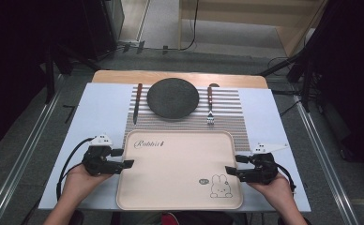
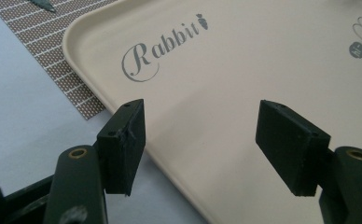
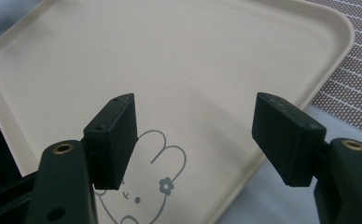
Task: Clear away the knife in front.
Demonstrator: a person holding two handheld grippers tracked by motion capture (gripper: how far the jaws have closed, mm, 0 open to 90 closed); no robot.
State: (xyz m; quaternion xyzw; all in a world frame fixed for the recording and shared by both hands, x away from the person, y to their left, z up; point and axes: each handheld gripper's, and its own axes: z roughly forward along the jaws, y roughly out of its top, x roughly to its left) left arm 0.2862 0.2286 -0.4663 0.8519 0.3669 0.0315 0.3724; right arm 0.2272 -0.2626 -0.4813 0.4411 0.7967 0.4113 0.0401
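Note:
A beige tray [image 1: 180, 168] printed with "Rabbit" and a bunny lies at the table's near edge. My left gripper [image 1: 124, 158] sits at the tray's left rim and points right, with its jaws wide apart. In the left gripper view the gripper [image 2: 202, 126] hovers over the tray [image 2: 244, 60] rim with nothing between its pads. My right gripper [image 1: 234, 164] sits at the tray's right rim and points left, also open. Seen from the right gripper view, the gripper [image 3: 198, 126] spreads above the bunny print on the tray [image 3: 170, 56] and grips nothing.
Behind the tray a striped placemat [image 1: 227, 126] carries a dark round plate [image 1: 172, 97]. A knife [image 1: 137, 102] lies left of the plate and a fork [image 1: 210, 105] right of it. A pale blue sheet [image 1: 95, 112] covers the table, and dark stands flank it.

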